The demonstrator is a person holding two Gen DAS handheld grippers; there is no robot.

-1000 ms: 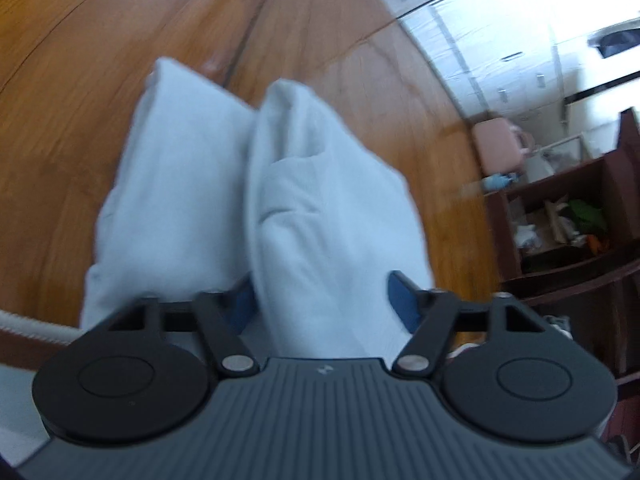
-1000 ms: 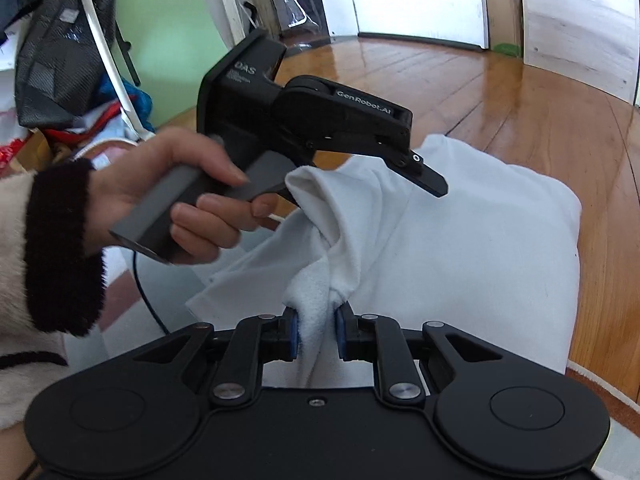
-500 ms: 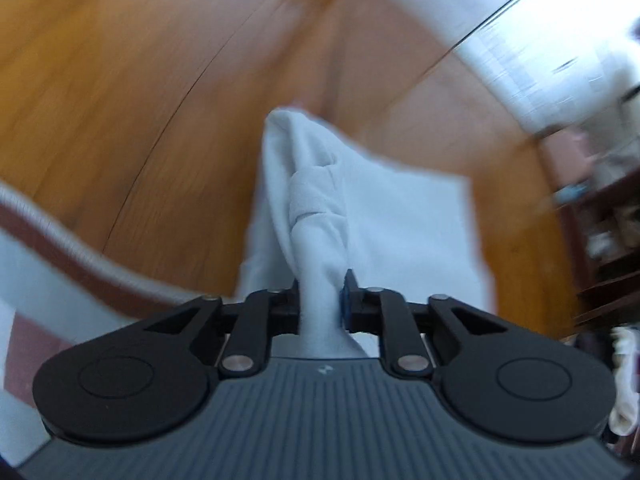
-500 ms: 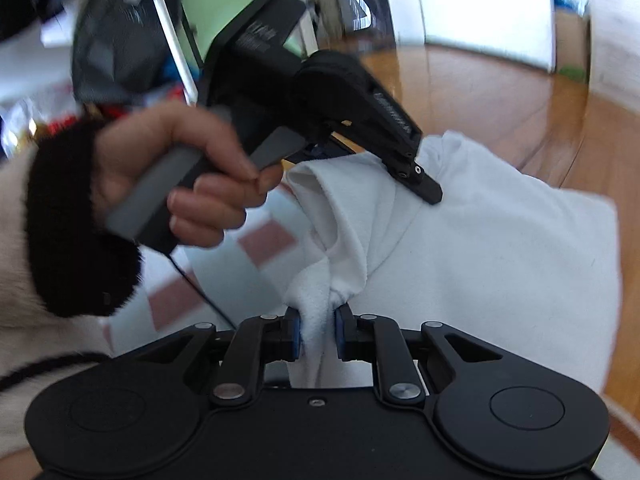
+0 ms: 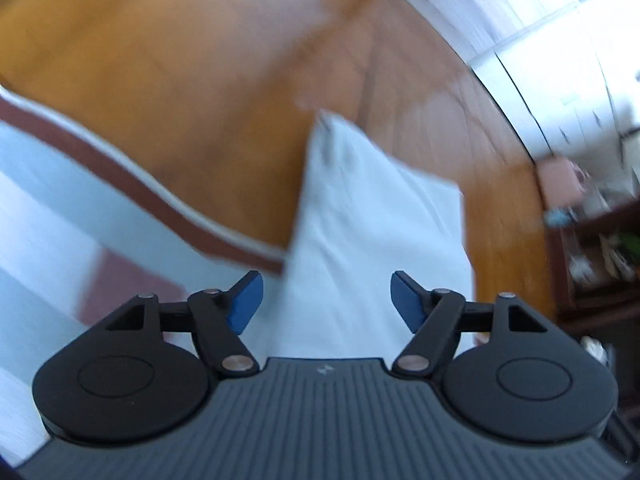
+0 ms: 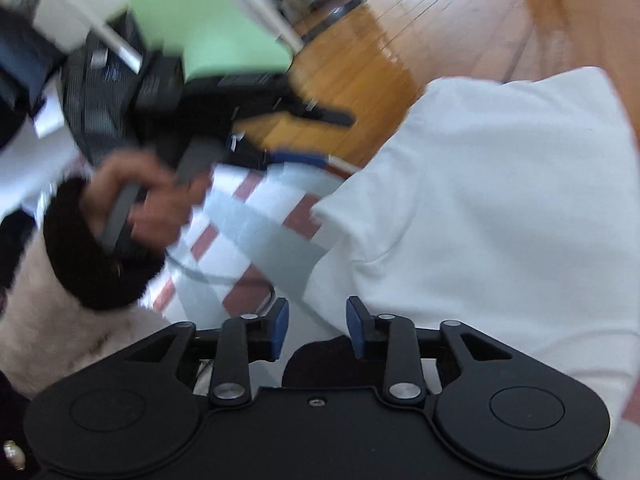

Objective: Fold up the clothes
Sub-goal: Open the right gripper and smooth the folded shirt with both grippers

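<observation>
the left gripper [image 5: 327, 300] has its blue-padded fingers spread wide apart with nothing between them. past its fingertips, in the left wrist view, lies the white garment [image 5: 372, 232], folded into a flat, roughly rectangular shape with one corner pointing away. the garment rests partly on the wooden floor [image 5: 180, 80] and partly on a striped mat [image 5: 80, 208] whose dark red border runs diagonally up to the garment's left edge. the whole view is blurred. at the far right stands a dark wooden shelf [image 5: 592, 248] with small items too smeared to make out.

the right gripper [image 6: 317, 328] also has its fingers parted, with a clear gap and no cloth between them. in the right wrist view the white garment [image 6: 500, 220] fills the right half of the frame, lying flat with a soft crease across it, its near edge just beyond the right fingertip. its left portion overlaps the striped mat [image 6: 248, 220], and its far portion lies on the wooden floor [image 6: 440, 32].

to the left in that view, the person's left hand [image 6: 148, 204], in a dark cuff over a pale fuzzy sleeve, grips the handle of the left gripper [image 6: 316, 136], which hangs above the mat beside the garment and apart from it. its fingers are blurred but one dark finger and one blue pad show well apart. behind it sit a green panel [image 6: 224, 44] and a dark bag [image 6: 100, 92].
</observation>
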